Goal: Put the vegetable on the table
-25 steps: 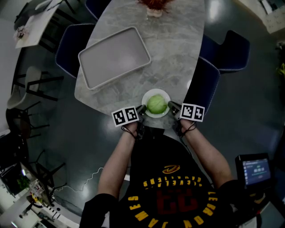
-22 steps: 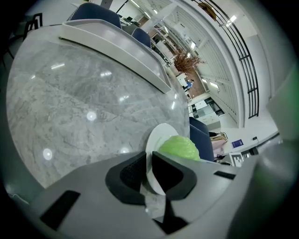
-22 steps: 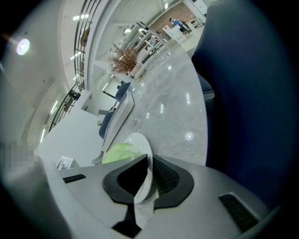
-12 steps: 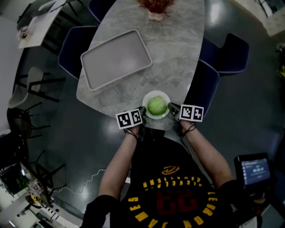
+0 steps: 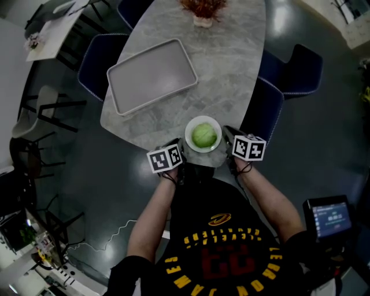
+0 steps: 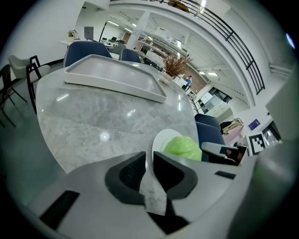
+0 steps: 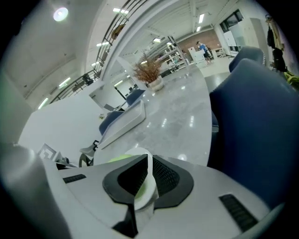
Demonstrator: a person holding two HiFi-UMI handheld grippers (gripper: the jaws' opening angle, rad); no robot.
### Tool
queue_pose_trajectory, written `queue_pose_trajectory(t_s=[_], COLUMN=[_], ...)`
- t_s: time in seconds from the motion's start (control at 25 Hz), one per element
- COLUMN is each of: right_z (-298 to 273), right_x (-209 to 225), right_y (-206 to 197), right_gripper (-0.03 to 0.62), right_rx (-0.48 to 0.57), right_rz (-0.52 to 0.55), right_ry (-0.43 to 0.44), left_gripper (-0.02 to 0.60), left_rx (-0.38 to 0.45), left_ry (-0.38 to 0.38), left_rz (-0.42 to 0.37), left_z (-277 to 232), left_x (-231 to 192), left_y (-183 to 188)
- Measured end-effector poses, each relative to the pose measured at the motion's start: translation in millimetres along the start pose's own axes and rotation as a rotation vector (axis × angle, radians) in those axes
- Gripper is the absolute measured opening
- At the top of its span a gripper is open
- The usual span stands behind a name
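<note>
Presently left tool (image 5: 181, 150), right tool (image 5: 226, 136) each clamped on plate (image 5: 203, 119) rim; cabbage (image 5: 204, 136) round, no clear long axis.

Both forearms (image 5: 152, 213) stretched forward, left gripper (image 5: 182, 145) and right gripper (image 5: 226, 136) level, jaws of each pinched onto opposite plate (image 5: 203, 118) rims.

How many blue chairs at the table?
4 blue chairs: left chair, far-left chair, near-right chair, far-right chair. Others past the far end may be out of frame.
</note>
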State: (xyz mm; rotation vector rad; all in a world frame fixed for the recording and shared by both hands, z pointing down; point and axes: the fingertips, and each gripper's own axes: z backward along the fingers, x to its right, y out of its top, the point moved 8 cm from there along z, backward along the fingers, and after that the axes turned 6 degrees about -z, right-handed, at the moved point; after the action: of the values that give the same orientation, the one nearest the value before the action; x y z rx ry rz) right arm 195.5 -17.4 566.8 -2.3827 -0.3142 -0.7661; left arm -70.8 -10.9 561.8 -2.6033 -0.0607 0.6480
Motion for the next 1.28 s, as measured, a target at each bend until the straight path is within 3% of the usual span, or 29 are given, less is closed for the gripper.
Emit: queue_pose_trajectory(t_s=[0.12,0.16,0.2,0.4,0.6,0.84,0.96,1.28], right_z=[7.9,14.2,22.8,69.5,97.5,131.9,148.5,176.5], right_x=[-22.0,-32.4,-43.8,-99.1,-139.7,-183.6,-198.7,-214.7], right_y=[7.2,9.2,10.9,19.6,19.6,26.0,31.7,40.5], right_gripper=[0.038,0.033,0.005,0.005,0.005,0.005,0.005,0.005], right_rx=[0.037,0.051,0.065,0.135,0.167,0.235,0.278,0.338], right_rz=[0.075,0.112,0.148,0.262,0.365,0.486,0.514,0.618], right_ry=[0.144,0.181,0.211,0.321,0.406,0.483,0.513,0.565], left_gripper=[0.042,0.01,0.0,0.0,0.0,0.0,0.0,0.0], left_rx=[0.07,0.099,0.13,0.301,0.422,0.579,0.638,0.668], left_ry=[-0.052,-0.073,-0.093,-0.184,-0.263,-0.249,-0.232,-0.257], left_rz=[-0.007,-0.018,-0.033,-0.135,-0.167,-0.314,-0.351,-0.386], left_z=[14.4,23.0,34.0,96.8,138.0,189.5,209.8,218.4], left_x=[13.7,20.4,28.2,71.7,105.6,142.5,151.9,174.1], left_y=[5.5,7.8,10.1,27.8,39.1,46.3,48.0,38.6])
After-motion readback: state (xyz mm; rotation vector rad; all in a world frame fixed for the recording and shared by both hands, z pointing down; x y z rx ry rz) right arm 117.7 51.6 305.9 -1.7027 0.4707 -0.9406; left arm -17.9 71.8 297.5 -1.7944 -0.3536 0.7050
